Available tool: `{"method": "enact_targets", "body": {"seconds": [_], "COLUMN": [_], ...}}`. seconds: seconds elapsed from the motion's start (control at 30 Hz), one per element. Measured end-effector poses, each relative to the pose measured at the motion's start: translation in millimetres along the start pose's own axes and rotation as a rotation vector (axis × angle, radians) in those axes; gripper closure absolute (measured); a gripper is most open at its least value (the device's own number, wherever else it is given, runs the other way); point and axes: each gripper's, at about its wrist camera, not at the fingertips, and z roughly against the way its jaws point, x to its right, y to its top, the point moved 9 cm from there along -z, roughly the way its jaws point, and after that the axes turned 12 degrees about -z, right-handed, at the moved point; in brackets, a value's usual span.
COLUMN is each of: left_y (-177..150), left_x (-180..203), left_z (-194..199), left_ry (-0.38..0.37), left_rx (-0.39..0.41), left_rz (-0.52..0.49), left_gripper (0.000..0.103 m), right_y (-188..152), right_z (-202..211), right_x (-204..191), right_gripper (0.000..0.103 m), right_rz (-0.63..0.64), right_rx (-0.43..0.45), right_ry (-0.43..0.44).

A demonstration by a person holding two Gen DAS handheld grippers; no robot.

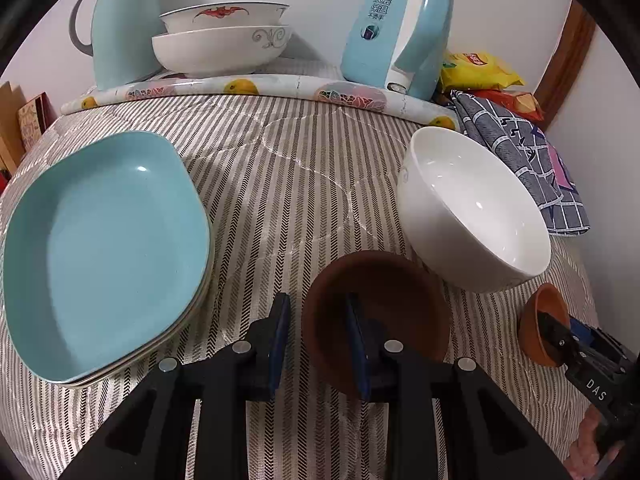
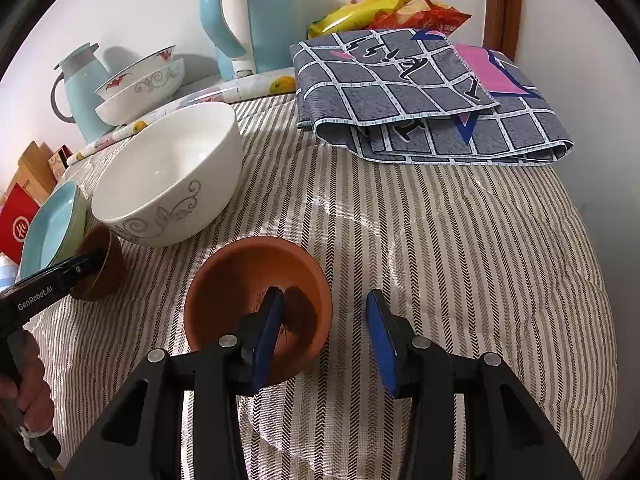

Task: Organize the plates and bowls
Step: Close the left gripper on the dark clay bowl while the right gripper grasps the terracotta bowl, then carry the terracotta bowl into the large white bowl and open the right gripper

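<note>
Left wrist view: your left gripper sits low in the centre, its fingers apart and astride the near rim of the dark brown bowl. One finger is inside the bowl. The other is outside, with a strip of the striped cloth showing between its pad and the wall, so you do not have a grip on it. At centre left the teal plates already lie stacked, with the edges of lower ones showing under the top plate. At the upper centre two patterned bowls are nested between the jug and the kettle. That part looks done. The white bowl stands alone at centre right, tipped towards you. At the lower right edge your right gripper reaches into the orange bowl.

Right wrist view: your right gripper fills the bottom centre, fingers clearly apart. The left one dips inside the orange bowl. The right one stands well clear of the rim over bare cloth, so this bowl is not clamped. The white bowl is at centre left, just beside the dark brown bowl, where your left gripper comes in from the left edge. A folded checked cloth and snack bags lie at the upper right, apart from the dishes.

As I judge it, you are about halfway. The plates and the patterned bowls are sorted. The two small bowls still need nesting, and the white bowl still needs a place.
</note>
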Motion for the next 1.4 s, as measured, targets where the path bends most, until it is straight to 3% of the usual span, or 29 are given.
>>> {"method": "enact_targets", "body": {"seconds": [0.1, 0.17, 0.27, 0.5, 0.87, 1.4], "left_y": [-0.7, -0.3, 0.6, 3.2, 12.5, 42.9], "left_x": [3.5, 4.7, 5.5, 10.0, 4.4, -10.3], "left_z": [1.7, 3.9, 7.2, 18.6, 42.9, 87.8], "left_ry": [-0.01, -0.003, -0.021, -0.049, -0.025, 0.009], "left_rx": [0.001, 0.006, 0.014, 0.04, 0.08, 0.167], "left_rz": [-0.006, -0.013, -0.017, -0.024, -0.04, -0.047], "left_gripper": [0.086, 0.09, 0.092, 0.094, 0.094, 0.094], "right_y": [-0.2, -0.6, -2.0, 0.6, 6.1, 43.1], "right_z": [0.5, 1.1, 2.2, 9.8, 33.6, 82.3], "right_x": [-0.2, -0.7, -5.1, -9.2, -17.7, -45.5], "right_gripper": [0.062, 0.069, 0.086, 0.095, 0.095, 0.095], "right_rz": [-0.002, -0.004, -0.013, -0.011, 0.009, -0.008], "right_rx": [0.004, 0.002, -0.011, 0.011, 0.066, 0.175], "right_ry": [-0.002, 0.002, 0.022, 0.002, -0.016, 0.022]}}
